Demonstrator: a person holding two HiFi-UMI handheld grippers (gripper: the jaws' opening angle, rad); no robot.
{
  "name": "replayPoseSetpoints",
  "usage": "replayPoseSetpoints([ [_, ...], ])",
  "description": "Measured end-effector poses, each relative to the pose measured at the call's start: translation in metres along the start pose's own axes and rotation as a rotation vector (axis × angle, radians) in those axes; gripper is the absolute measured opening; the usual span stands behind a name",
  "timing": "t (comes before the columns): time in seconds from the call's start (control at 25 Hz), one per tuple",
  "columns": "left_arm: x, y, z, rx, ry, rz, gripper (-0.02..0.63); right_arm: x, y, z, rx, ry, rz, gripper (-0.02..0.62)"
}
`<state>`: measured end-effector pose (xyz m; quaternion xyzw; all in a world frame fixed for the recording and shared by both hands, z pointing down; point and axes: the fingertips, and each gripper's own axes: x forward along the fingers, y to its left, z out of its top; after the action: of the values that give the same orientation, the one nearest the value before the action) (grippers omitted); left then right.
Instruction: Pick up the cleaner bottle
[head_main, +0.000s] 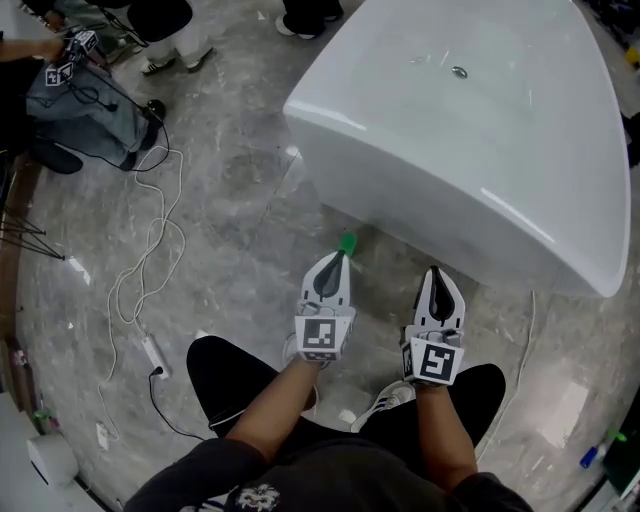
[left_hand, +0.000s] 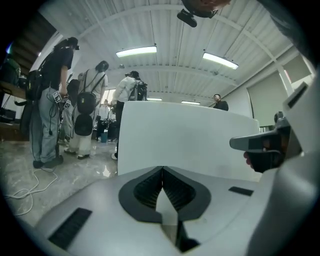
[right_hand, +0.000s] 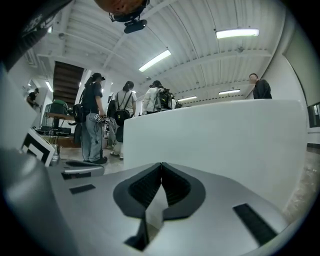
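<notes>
**A:** How did the tongs stand at that moment?

**B:** On my feed the left gripper, a white plastic shell with black ribbed pads, had its jaws pressed flat together with nothing between them. The right gripper, of the same make, was closed too and just as empty. Both sat low in the centre of the head view, side by side but not touching. They pointed up the frame, each with a black-and-white marker cube at its near end.

**A:** And the cleaner bottle?

**B:** I couldn't make out a whole bottle. What I saw was a small bright green cap-like piece just beyond the left gripper's tip, near the middle of the head view. It lay at the foot of the large glossy white bathtub. I couldn't tell whether the tip touched it, and neither gripper view showed it.

**A:** What filled those two views, then?

**B:** The tub's plain white outer wall stood straight ahead of both pairs of closed jaws.

**A:** And further out?

**B:** A grey marbled stone floor ran under everything, with the tub taking the upper right of the head view. A white power strip lay at lower left with thin cables trailing from it. In the left gripper view, several standing people with dark backpacks were at the left of the frame.
</notes>
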<state>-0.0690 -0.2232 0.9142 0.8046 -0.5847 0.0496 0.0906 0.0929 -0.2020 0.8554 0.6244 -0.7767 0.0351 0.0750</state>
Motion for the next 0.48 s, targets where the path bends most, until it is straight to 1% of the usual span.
replayPoseSetpoints([
  [0.2,0.011,0.003,-0.034,0.025,-0.039,0.041,0.008,0.008,0.002,-0.035,0.004,-0.010,0.021,0.015],
  [0.24,0.013,0.003,-0.040,0.024,-0.042,0.043,0.019,0.010,0.002,-0.038,0.005,-0.010,0.025,0.015],
  [0.28,0.014,0.002,-0.047,0.023,-0.042,0.041,0.056,0.010,0.003,-0.041,0.005,-0.011,0.029,0.015],
  [0.36,0.018,-0.001,-0.062,0.029,-0.028,0.028,0.152,0.011,0.005,-0.045,0.008,-0.011,0.034,0.015],
  [0.4,0.020,-0.002,-0.071,0.036,-0.017,0.023,0.183,0.012,0.007,-0.047,0.009,-0.012,0.038,0.015],
  [0.48,0.026,-0.002,-0.089,0.043,0.007,0.023,0.196,0.013,0.011,-0.052,0.007,-0.012,0.048,0.015],
])
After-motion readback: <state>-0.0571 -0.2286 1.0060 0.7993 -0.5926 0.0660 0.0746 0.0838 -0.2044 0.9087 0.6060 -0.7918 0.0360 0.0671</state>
